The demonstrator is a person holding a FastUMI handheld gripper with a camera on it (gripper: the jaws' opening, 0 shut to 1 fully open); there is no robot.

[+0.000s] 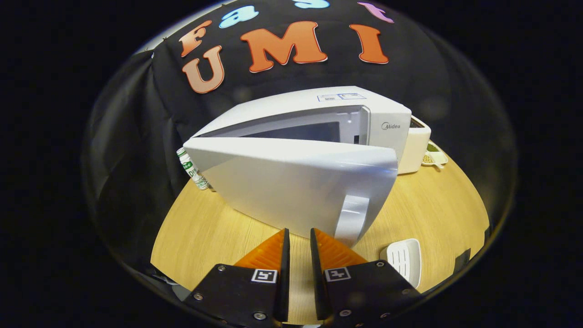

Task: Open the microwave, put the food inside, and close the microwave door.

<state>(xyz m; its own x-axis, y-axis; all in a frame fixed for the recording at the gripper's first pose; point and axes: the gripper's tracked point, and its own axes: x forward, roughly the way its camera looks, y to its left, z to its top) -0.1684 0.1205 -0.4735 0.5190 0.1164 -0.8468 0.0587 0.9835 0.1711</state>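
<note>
Looking along your tongs (299, 237), you see their two fingers nearly pressed together with a narrow gap between them, pinching nothing. Just ahead of the fingertips stands the white microwave (364, 120) on the wooden worktop (218, 228), its door (291, 182) swung partly open toward you, so the cavity shows as a slim wedge above the door's top edge. The door's handle (351, 218) sits just beyond your right finger. A small white dish (403, 259) lies on the worktop beside that finger. Behind the microwave's left side a bottle (193, 171) stands, and a white container (415, 146) is at the microwave's right.
</note>
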